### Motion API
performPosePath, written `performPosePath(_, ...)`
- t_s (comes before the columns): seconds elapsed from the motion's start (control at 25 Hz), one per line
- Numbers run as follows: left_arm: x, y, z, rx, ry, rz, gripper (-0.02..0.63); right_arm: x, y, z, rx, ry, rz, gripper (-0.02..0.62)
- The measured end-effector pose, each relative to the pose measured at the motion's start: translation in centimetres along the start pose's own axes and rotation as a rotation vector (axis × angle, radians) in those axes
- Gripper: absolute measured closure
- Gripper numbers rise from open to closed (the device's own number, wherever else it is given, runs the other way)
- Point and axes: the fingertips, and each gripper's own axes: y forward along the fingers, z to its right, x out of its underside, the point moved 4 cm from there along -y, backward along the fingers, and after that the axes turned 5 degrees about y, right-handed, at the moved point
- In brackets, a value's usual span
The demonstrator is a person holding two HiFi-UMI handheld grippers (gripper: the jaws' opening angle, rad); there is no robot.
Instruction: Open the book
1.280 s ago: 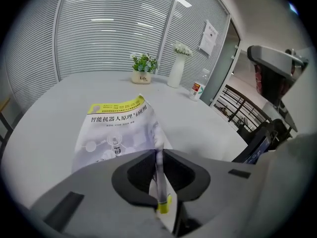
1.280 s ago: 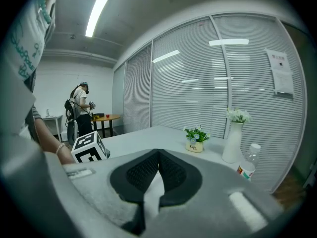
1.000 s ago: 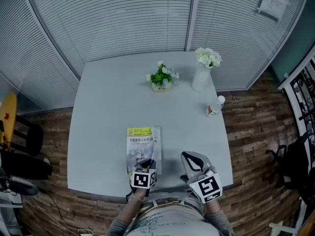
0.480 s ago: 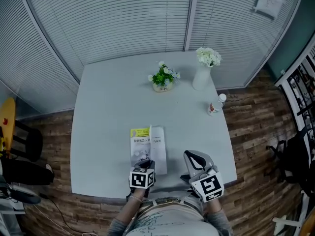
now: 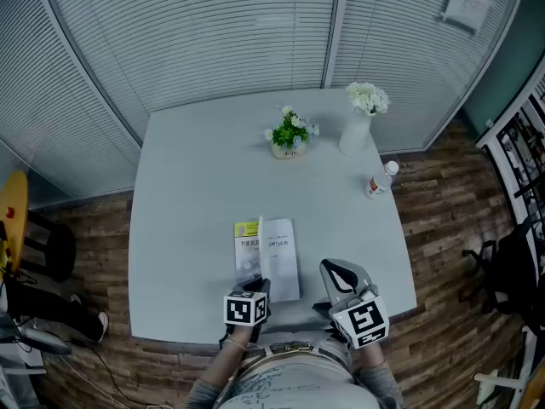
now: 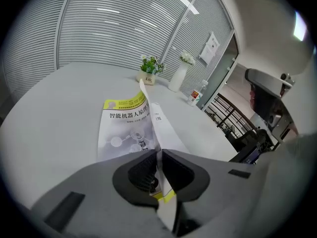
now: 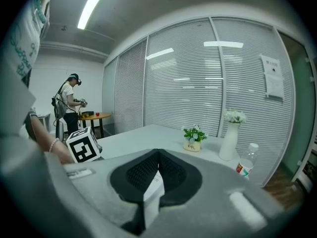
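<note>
The book lies near the table's front edge, its cover with a yellow top band and printed title facing up. A thin white leaf stands up from it and leans over to the right. My left gripper is shut on that leaf's near edge, which runs between the pads. My right gripper hovers right of the book, apart from it. Its jaws are shut with nothing held; white paper shows past them.
A small potted plant, a white vase of flowers and a plastic bottle stand at the far right of the grey table. Blinds close the back. A person stands at a round table far left.
The held leaf has swung up and further over to the right, baring more white paper. My left gripper has shifted slightly right with it; the right gripper has barely moved.
</note>
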Motion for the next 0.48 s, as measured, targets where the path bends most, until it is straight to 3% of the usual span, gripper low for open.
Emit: performPosePath(0.48, 0.8, -2.0, -2.5, -0.006, -0.047, 0.022, 0.572, 0.3, 0.9, -1.9, 0.016, 0.005, -0.043, 0.595)
